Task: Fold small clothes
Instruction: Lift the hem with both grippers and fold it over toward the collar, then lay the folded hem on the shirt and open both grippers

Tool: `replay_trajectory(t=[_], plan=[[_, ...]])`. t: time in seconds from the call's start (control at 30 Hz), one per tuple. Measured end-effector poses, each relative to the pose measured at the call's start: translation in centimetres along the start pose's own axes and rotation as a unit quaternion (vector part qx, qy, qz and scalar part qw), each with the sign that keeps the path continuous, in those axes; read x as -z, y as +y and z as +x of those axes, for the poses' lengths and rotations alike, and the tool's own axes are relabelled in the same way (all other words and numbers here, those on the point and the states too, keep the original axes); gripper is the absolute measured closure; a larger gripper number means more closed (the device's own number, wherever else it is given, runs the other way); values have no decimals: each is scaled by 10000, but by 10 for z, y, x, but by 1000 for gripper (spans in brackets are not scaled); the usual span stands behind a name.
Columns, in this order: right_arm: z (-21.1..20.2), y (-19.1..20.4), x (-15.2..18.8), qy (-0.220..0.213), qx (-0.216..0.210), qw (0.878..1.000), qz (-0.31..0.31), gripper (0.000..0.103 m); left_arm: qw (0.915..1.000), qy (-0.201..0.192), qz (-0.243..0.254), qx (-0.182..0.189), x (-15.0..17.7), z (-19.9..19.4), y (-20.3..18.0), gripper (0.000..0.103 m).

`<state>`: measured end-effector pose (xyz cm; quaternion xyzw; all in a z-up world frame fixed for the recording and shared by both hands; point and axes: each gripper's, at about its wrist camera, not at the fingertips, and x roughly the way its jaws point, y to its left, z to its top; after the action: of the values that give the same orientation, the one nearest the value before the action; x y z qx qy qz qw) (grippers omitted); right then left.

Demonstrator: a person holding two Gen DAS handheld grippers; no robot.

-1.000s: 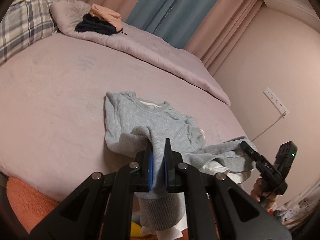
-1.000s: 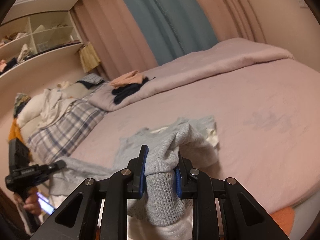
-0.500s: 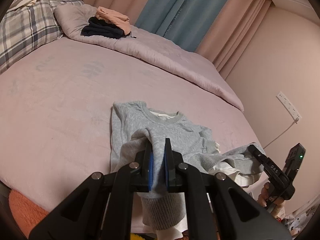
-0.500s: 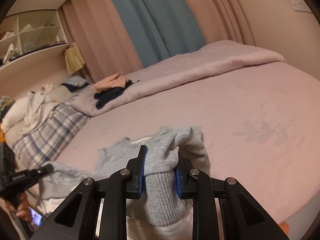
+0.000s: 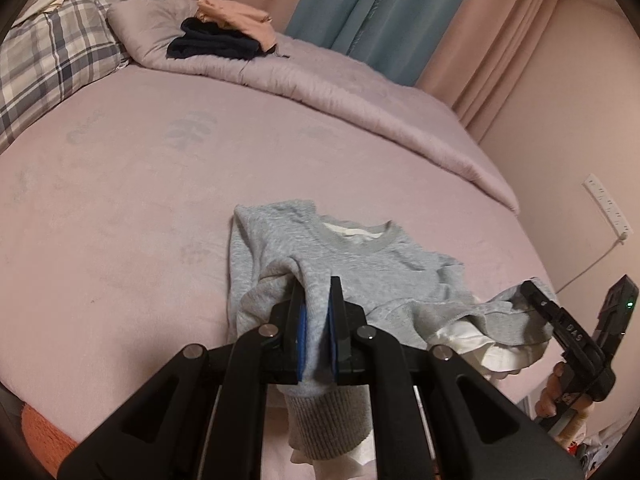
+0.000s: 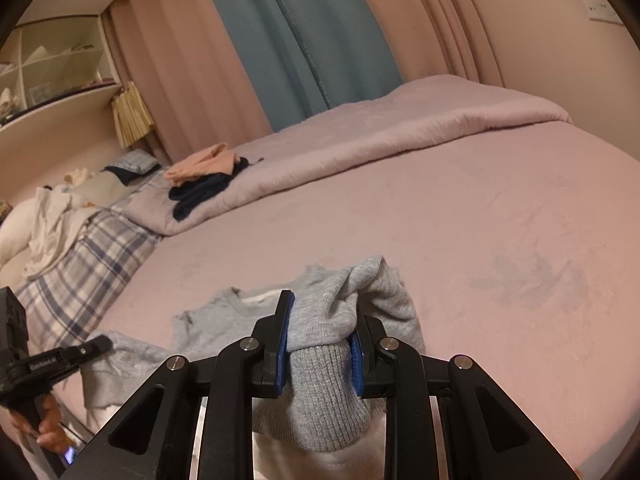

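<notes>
Here, both your left gripper [image 5: 316, 312] and right gripper [image 6: 320, 332] pinch ribbed cuffs of the soft, limp grey sweatshirt [image 5: 360, 264] near the bed [image 5: 120, 200] edge; grip hems next

Grey sweater [image 5: 352, 264], pink bedsheet [image 5: 120, 200], plaid pillow [image 5: 48, 64]

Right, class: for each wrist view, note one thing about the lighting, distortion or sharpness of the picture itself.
Left wrist view: dim, warm indoor light; fisheye bends the bed edge into a curve, corners black; the left gripper, shut on the grey sweatshirt, looks sharp. Right wrist view: same barrel distortion bows the curtains; the right gripper clamps a ribbed cuff; far shelves look soft.
</notes>
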<state>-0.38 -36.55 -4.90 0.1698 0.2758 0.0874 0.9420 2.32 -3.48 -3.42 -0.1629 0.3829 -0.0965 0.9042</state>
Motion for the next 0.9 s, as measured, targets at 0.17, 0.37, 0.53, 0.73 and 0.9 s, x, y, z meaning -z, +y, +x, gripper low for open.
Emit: replay_trajectory(t=[0.17,0.37,0.53,0.73,0.9], plan=[[24,-4,-3,260,140,9995,81,78,9994,266,-70,-212,-4,30,8,95],[52,-9,0,552,318,9978,174,78,9971,544,-165,-502,-3,61,21,95],[70,-19,8,824,552,9947,258,78,9945,774,-279,-647,0,84,30,94],[80,-26,11,959,661,9928,279,78,9925,892,-128,-823,2,99,30,93],[87,-30,14,1069,710,9912,340,78,9920,937,-133,-835,5,104,34,92]])
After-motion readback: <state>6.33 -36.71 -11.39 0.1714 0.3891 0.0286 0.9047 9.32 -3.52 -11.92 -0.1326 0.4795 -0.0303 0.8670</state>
